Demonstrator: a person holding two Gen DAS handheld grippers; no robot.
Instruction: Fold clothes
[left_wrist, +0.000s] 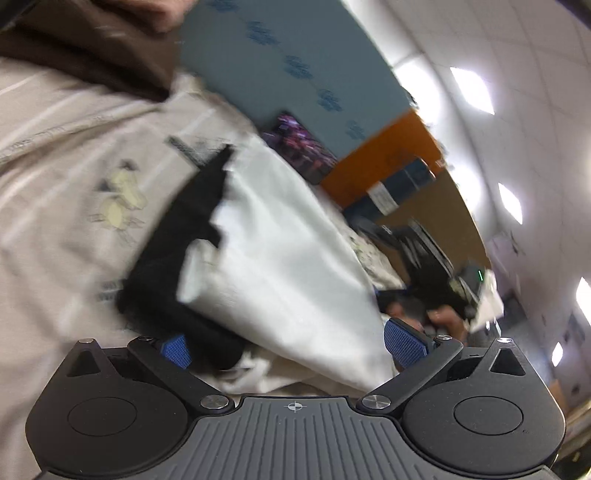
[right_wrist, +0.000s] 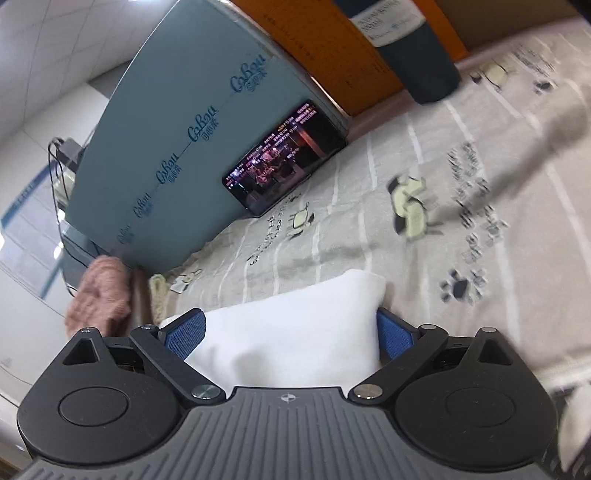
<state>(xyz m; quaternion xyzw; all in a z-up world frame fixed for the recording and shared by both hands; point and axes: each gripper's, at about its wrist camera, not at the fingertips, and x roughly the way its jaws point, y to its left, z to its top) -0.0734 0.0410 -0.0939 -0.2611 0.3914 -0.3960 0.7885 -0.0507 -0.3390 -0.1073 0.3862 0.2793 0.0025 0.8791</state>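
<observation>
- The white cloth (left_wrist: 280, 258) looks soft, thin and light. It hangs and bunches up, so I think it will flop and slide if I let one side go.
- My left gripper (left_wrist: 291, 347) has its jaws wide apart. The white cloth and something black (left_wrist: 177, 236) lie between the blue pads (left_wrist: 176, 350). I cannot tell if the pads press on them.
- My right gripper (right_wrist: 291, 334) also has its jaws wide apart. A puffy white corner of the cloth (right_wrist: 295, 325) sits between them. It looks loose, not pinched.
- I would grab an edge or a corner, not the fat middle.
- Under it is a bedsheet (right_wrist: 369, 236) with stripes and small cartoon animals. It looks soft, so the cloth may drag on it.
- A phone (right_wrist: 284, 158) with a lit screen leans on a blue-grey board (right_wrist: 177, 122). An orange box (right_wrist: 325, 48) is beside that.
- A pink knit thing (right_wrist: 99, 295) lies at the sheet's edge.
- The ceiling has bright lights (left_wrist: 472, 90).
</observation>
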